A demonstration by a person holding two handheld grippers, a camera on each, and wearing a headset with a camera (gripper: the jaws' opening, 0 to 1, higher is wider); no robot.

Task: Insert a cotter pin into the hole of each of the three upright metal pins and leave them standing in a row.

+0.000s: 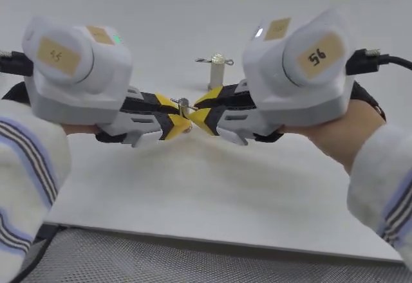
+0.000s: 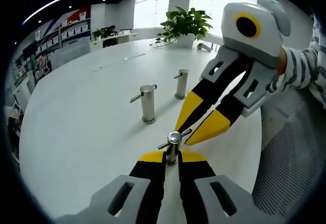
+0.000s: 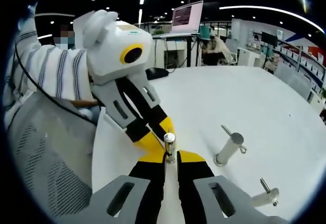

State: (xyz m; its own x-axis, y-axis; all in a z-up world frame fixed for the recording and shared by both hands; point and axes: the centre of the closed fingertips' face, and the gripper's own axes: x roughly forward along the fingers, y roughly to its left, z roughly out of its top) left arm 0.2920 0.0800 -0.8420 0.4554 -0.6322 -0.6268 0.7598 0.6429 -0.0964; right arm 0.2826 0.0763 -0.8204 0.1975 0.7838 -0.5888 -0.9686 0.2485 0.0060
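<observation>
Between my tips, left gripper point(image 2: 172, 157) clamps the last pin point(image 2: 174, 137), right gripper point(image 2: 184, 135) pinches its cotter point(image 2: 163, 145); middle pin point(image 2: 148, 104) and far pin point(image 2: 181, 84) stand already cottered.

Near pin point(image 2: 173, 145) stands between left tongs point(image 1: 175, 119) and right tongs point(image 1: 198, 117); middle pin point(image 2: 147, 103) and far pin point(image 2: 181, 83) behind.
</observation>
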